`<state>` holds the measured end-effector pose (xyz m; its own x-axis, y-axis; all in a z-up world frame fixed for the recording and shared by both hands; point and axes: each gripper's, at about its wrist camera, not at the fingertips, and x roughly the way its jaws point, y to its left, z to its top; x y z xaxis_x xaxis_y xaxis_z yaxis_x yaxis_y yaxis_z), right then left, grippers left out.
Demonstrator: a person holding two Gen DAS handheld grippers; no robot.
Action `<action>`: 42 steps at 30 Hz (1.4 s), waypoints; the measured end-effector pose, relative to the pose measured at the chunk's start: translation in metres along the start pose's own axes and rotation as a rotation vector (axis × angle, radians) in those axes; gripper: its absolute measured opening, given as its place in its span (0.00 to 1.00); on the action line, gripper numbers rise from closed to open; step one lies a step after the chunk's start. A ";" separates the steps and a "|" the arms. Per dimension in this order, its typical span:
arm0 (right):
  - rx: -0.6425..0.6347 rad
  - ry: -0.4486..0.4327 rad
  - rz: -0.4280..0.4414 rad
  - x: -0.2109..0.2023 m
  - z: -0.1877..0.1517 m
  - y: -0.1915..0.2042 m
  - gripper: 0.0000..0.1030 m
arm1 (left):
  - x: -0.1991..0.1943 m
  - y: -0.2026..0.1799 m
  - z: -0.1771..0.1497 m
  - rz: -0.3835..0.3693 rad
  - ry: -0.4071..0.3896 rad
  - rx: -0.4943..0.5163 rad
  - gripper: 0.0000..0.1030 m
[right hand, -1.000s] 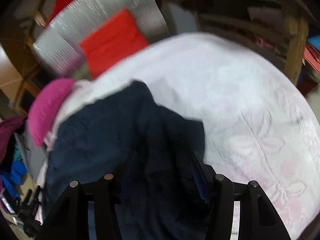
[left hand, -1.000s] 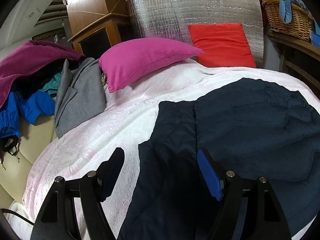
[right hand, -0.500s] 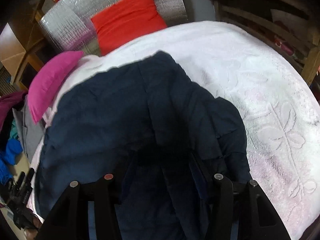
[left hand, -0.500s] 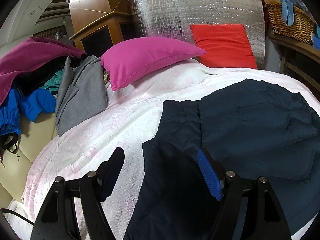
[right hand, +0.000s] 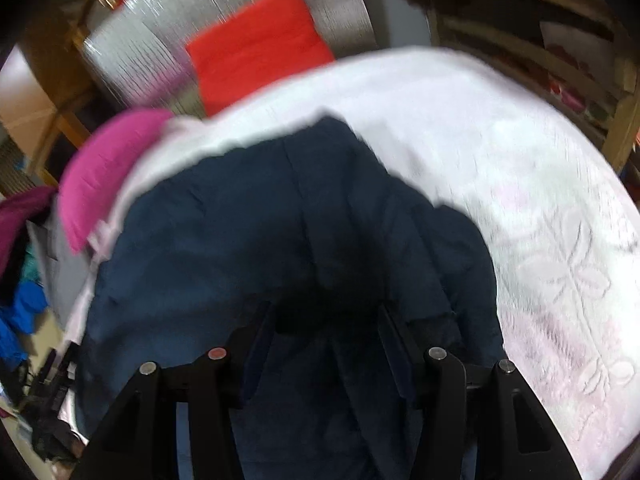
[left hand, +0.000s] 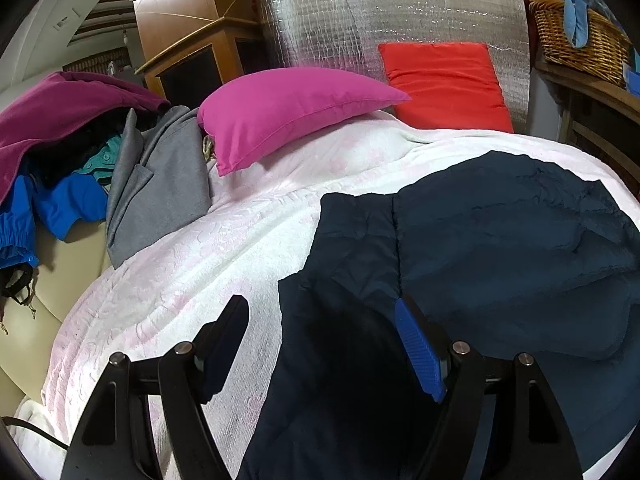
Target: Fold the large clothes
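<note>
- The dark navy quilted jacket [left hand: 500, 248] is what your left gripper [left hand: 320, 344] hangs over: its jaws stand wide, one black pad over the white bedspread, the blue ribbed pad [left hand: 418, 354] over the navy cloth, and nothing is pinched between them.
- Your right gripper [right hand: 326, 344] points steeply down onto the same jacket; its jaws stand about half apart with dark fabric filling the gap, but the view is blurred and shadowed, so you cannot tell whether the pads press the cloth or only straddle it.
- You seem to keep the left one parked at the jacket's near edge so it can take that side once the right has finished laying or tugging its part.
- The jacket lies spread on the white embossed bedspread [left hand: 208, 264], towards its right half in the left view, one panel folded over along a straight seam, puffy, creased and matte.
- Beyond it sit a magenta cushion [left hand: 292, 112] and a red cushion [left hand: 444, 84] against a silver foil board [left hand: 360, 16], clear of the folding area.
- A heap of other clothes [left hand: 80, 168] waits at the bed's left side, likely next in line.
</note>
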<state>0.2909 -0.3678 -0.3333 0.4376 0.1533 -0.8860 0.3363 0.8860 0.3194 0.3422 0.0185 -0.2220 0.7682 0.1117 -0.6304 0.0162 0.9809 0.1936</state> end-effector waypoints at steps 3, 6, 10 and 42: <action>-0.005 -0.005 0.003 -0.002 0.003 0.001 0.55 | 0.002 0.000 -0.001 -0.002 0.011 0.000 0.74; 0.024 -0.050 0.043 -0.009 0.005 -0.002 0.55 | 0.002 0.000 0.000 0.000 0.009 -0.002 0.74; 0.056 -0.112 0.070 -0.015 0.008 -0.009 0.55 | 0.003 0.000 0.001 -0.001 0.012 -0.004 0.74; -0.029 -0.194 0.005 -0.065 -0.014 -0.035 0.73 | -0.015 0.014 -0.013 -0.091 0.107 -0.023 0.74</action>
<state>0.2395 -0.4027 -0.2917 0.5925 0.0730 -0.8022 0.3104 0.8983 0.3110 0.3230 0.0323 -0.2197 0.6912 0.0375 -0.7217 0.0670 0.9910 0.1156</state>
